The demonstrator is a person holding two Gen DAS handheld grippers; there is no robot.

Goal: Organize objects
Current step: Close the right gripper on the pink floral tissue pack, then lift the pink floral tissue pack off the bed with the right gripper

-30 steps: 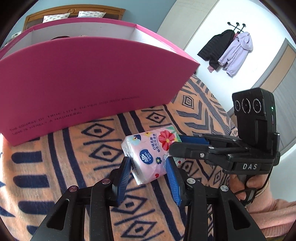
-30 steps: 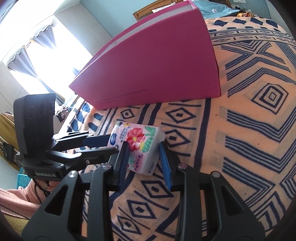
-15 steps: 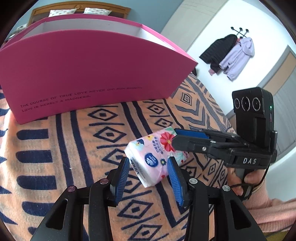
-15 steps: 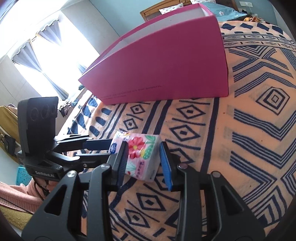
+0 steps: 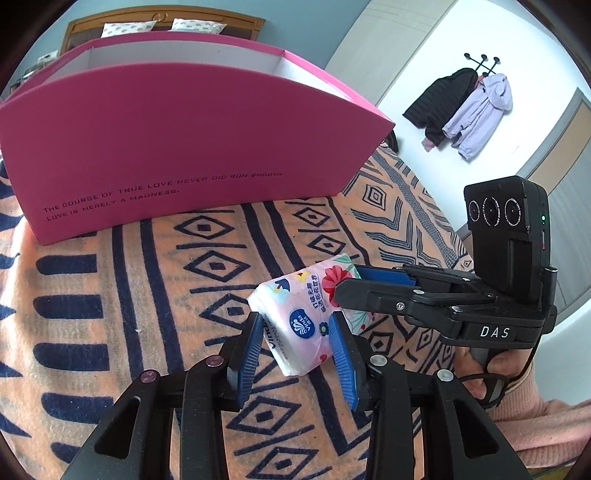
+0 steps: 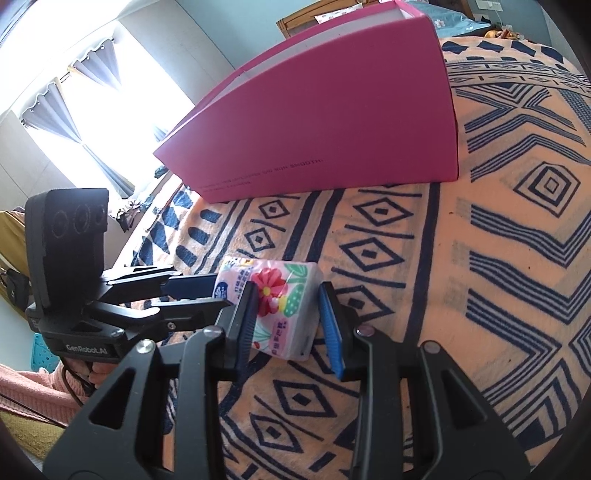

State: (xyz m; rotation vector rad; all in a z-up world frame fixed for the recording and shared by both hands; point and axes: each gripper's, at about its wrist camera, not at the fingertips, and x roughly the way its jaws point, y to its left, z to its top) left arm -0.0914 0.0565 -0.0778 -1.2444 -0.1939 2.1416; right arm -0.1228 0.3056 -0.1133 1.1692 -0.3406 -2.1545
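A small pink flower-printed tissue pack is held above the patterned blanket by both grippers at once. My left gripper is shut on its near end with blue pads. My right gripper comes in from the right and clamps the pack's far end. In the right wrist view the tissue pack sits between my right gripper's pads, and the left gripper grips it from the left. A big pink open-top box stands behind; it also shows in the right wrist view.
An orange blanket with dark blue patterns covers the bed. Jackets hang on a wall rack at the right. A bright window with curtains is on the left in the right wrist view. A wooden headboard with pillows is beyond the box.
Both grippers have risen and drawn back from the pink box with the tissue pack between them; the box looks smaller and farther. Both grips are unchanged.
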